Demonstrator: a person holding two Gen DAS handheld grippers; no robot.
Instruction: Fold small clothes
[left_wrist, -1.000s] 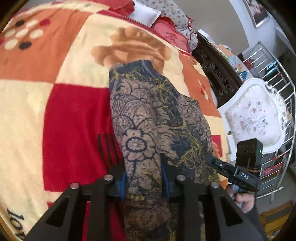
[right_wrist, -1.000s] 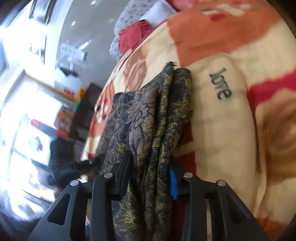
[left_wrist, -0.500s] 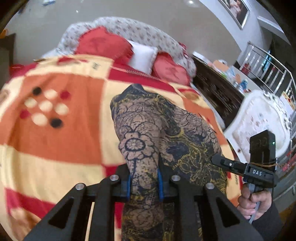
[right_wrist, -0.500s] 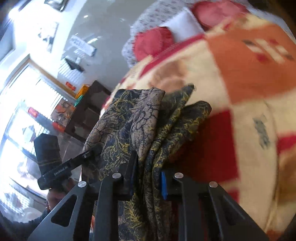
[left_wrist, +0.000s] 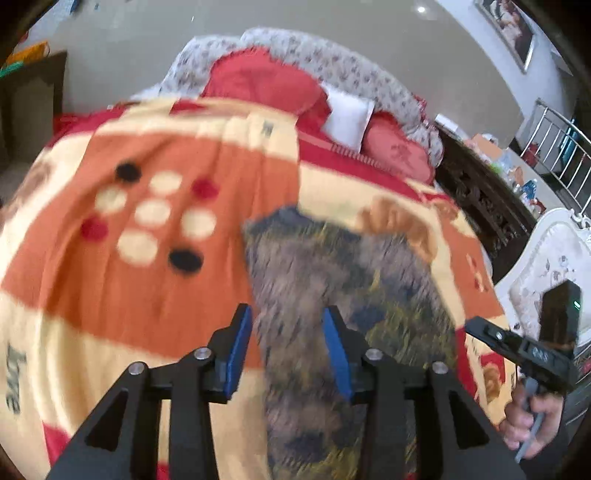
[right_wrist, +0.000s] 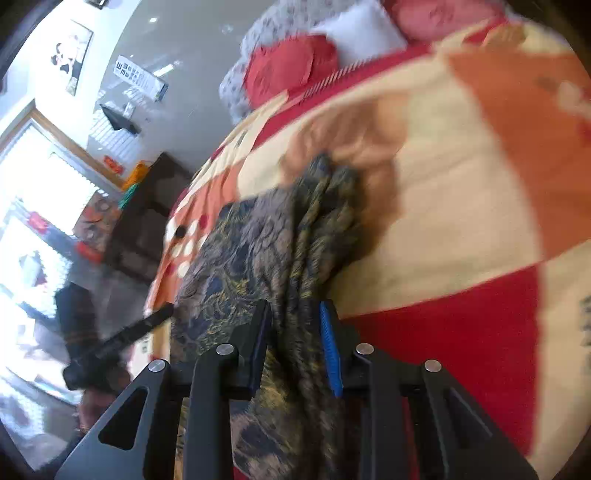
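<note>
A dark patterned garment (left_wrist: 343, 280) with navy, grey and gold print lies on the red, orange and cream blanket (left_wrist: 155, 258). My left gripper (left_wrist: 288, 332) stands open around its near left edge, with the blue pads apart and not pressing the cloth. In the right wrist view the garment (right_wrist: 258, 251) is bunched in folds between my right gripper's (right_wrist: 295, 328) fingers, which are parted with a little gap to the cloth. The right gripper also shows in the left wrist view (left_wrist: 517, 343), and the left one in the right wrist view (right_wrist: 122, 336). Both views are motion-blurred.
Red and white pillows (left_wrist: 347, 114) and a floral headboard lie at the bed's far end. A dark carved cabinet (left_wrist: 480, 195) and a white chair (left_wrist: 546, 266) stand right of the bed. A bright window (right_wrist: 33, 206) is at the left.
Both grippers have opened and let go of the garment, which now lies on the blanket. Both cameras have tilted up and drawn back.
</note>
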